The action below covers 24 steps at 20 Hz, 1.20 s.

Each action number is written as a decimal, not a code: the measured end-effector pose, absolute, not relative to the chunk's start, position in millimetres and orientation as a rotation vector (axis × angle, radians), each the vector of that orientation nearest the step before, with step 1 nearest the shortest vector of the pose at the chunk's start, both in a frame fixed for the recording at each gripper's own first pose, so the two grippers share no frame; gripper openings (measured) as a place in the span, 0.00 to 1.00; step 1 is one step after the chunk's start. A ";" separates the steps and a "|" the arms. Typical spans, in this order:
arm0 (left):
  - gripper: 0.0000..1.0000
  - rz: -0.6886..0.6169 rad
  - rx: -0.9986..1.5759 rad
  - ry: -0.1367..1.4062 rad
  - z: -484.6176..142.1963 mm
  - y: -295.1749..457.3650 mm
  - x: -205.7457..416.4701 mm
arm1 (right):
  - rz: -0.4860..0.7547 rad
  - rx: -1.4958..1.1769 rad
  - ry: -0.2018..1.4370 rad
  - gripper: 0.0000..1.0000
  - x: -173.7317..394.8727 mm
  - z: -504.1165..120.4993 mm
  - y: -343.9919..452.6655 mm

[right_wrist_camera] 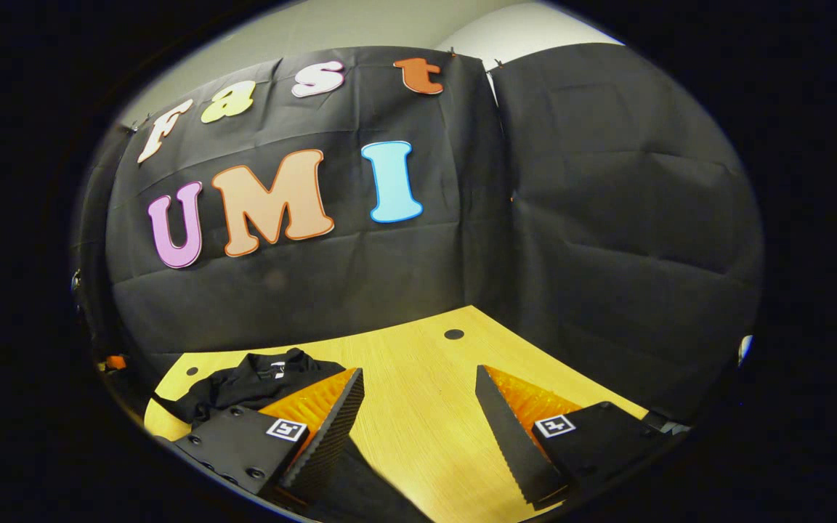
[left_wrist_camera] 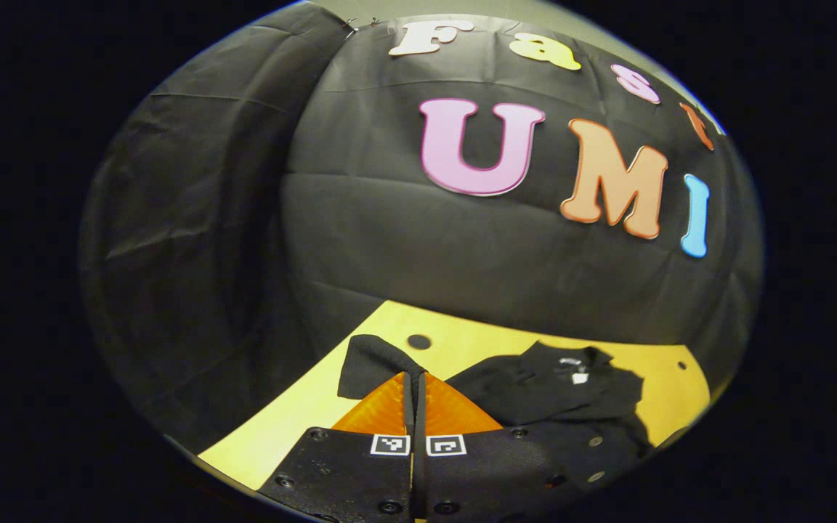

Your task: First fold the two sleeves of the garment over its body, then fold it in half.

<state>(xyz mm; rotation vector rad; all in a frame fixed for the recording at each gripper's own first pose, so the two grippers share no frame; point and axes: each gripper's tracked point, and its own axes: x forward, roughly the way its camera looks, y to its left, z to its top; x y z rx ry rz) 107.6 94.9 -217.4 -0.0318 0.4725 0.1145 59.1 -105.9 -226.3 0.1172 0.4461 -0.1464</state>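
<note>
The black garment point(left_wrist_camera: 549, 396) lies on the yellow table point(left_wrist_camera: 462, 341). The left gripper point(left_wrist_camera: 415, 388) pinches 1 sleeve point(left_wrist_camera: 368, 363); the right gripper point(right_wrist_camera: 418, 407) gapes empty. Soft and limp, the sleeve is best gripped at its cuff.

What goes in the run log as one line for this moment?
left claw: shut on sleeve | right claw: open over table | garment: body still crumpled, no fold finished

The right gripper point(right_wrist_camera: 418, 378) has its fingers point(right_wrist_camera: 331, 425) spread wide above the wooden surface point(right_wrist_camera: 418, 407); the black garment point(right_wrist_camera: 259, 383) lies crumpled beyond.
</note>
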 end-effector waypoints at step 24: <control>0.00 -0.400 0.132 0.696 -352.4 -252.0 162.5 | -0.255 0.184 0.495 0.98 28.9 -249.7 -176.0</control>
